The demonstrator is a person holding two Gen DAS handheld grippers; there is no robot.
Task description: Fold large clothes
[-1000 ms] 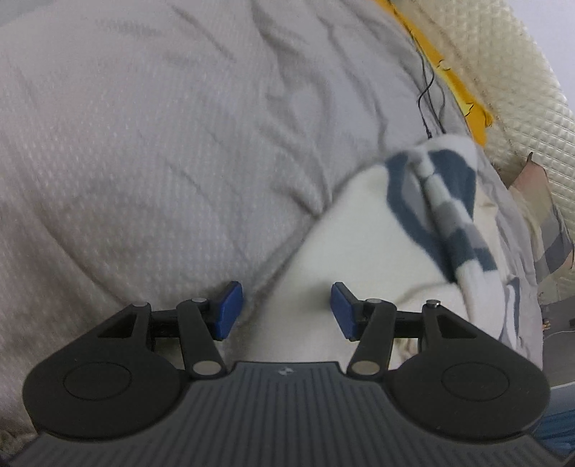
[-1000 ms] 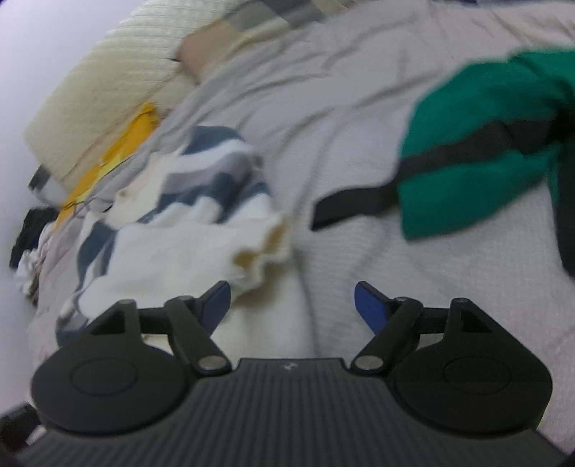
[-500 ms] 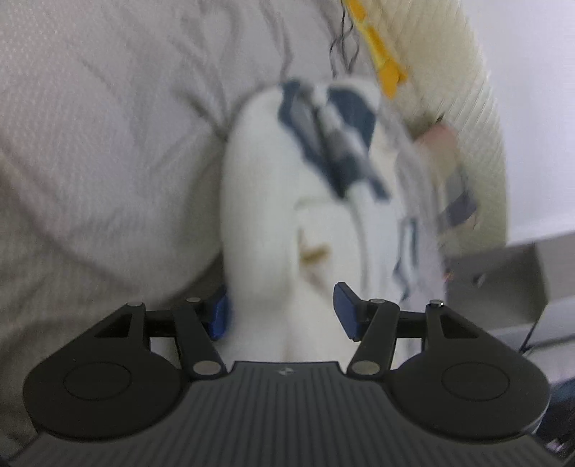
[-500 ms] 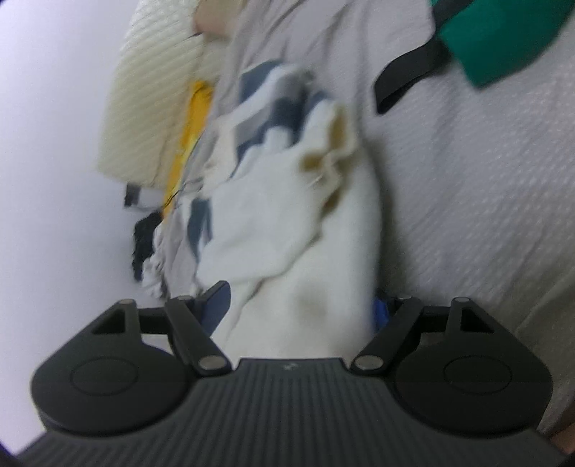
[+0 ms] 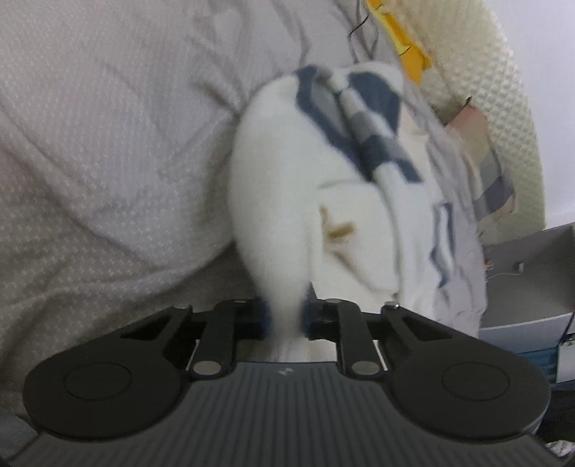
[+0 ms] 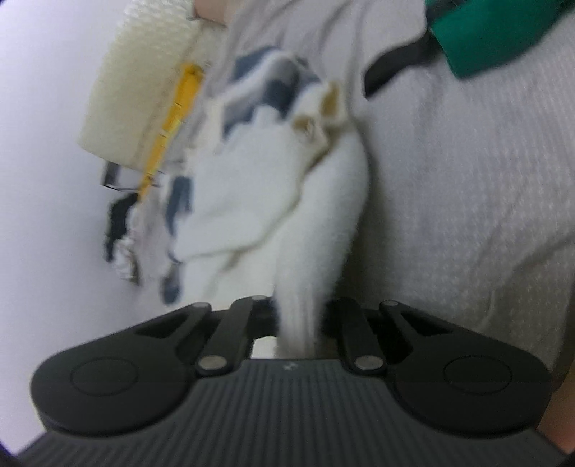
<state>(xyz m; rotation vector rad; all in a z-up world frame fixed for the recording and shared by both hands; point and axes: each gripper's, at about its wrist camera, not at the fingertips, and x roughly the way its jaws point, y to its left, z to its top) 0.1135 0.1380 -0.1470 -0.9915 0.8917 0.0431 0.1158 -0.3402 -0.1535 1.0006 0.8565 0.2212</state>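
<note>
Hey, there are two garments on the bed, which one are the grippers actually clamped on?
The white garment with blue-grey stripes; both the left gripper and right gripper pinch its edge. The green garment lies apart, untouched.

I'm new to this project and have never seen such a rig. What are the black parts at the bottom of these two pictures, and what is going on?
Each picture comes from a camera on a hand-held gripper, looking along its two fingers; a person holds one in each hand. The black parts are the gripper itself. One view shows the left gripper, the other the right gripper. Both have just closed on a white garment with blue-grey stripes, lying on a grey bedspread. A green garment lies farther off. Both pictures are blurred.
</note>
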